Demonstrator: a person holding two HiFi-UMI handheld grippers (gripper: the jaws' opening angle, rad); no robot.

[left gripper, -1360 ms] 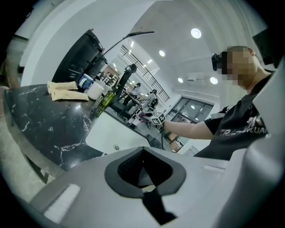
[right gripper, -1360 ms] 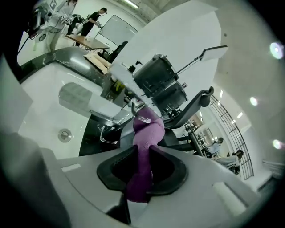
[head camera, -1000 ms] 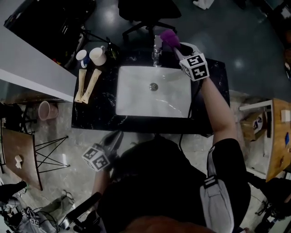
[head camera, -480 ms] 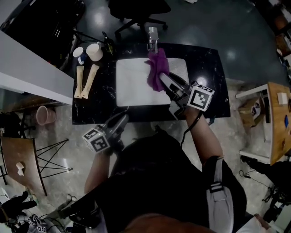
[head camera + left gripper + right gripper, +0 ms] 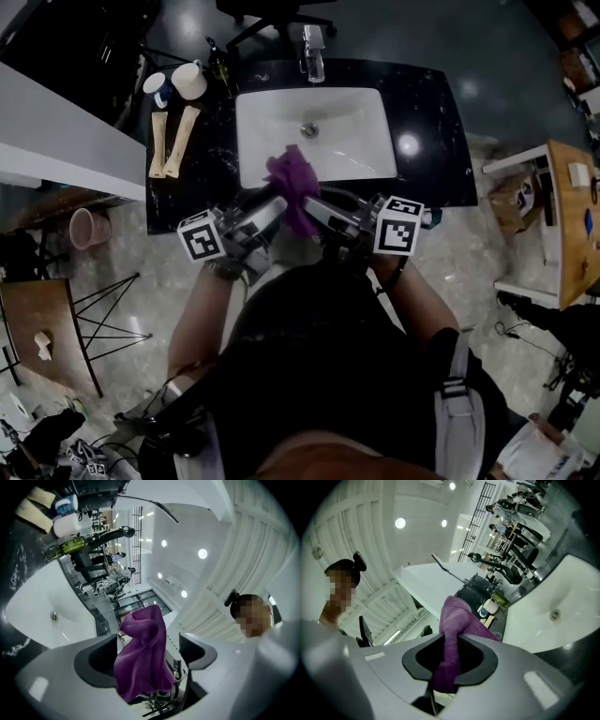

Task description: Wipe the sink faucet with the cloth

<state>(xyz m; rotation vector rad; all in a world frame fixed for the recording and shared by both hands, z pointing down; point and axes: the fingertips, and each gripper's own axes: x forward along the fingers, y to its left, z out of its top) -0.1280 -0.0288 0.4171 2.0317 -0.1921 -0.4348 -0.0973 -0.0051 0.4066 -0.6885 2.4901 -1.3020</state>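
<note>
The right hand-held gripper (image 5: pixel 451 644) is clenched on the purple cloth (image 5: pixel 292 176), holding it up over the near edge of the white sink (image 5: pixel 361 155), well apart from the faucet (image 5: pixel 314 52) at the far side. The left hand-held gripper (image 5: pixel 147 641) has just been opening its jaws. They stand wide with the cloth hanging between them, not pinched.

Faucet (image 5: pixel 313 54) behind sink (image 5: pixel 352 141); cups (image 5: pixel 187 81), tubes (image 5: pixel 169 142) left on counter (image 5: pixel 441 131); cloth (image 5: pixel 292 183) above sink's near rim.

Dim head view, glare on countertop (image 5: pixel 409 145); gripper views fisheye-warped, seemingly soft-edged.
</note>
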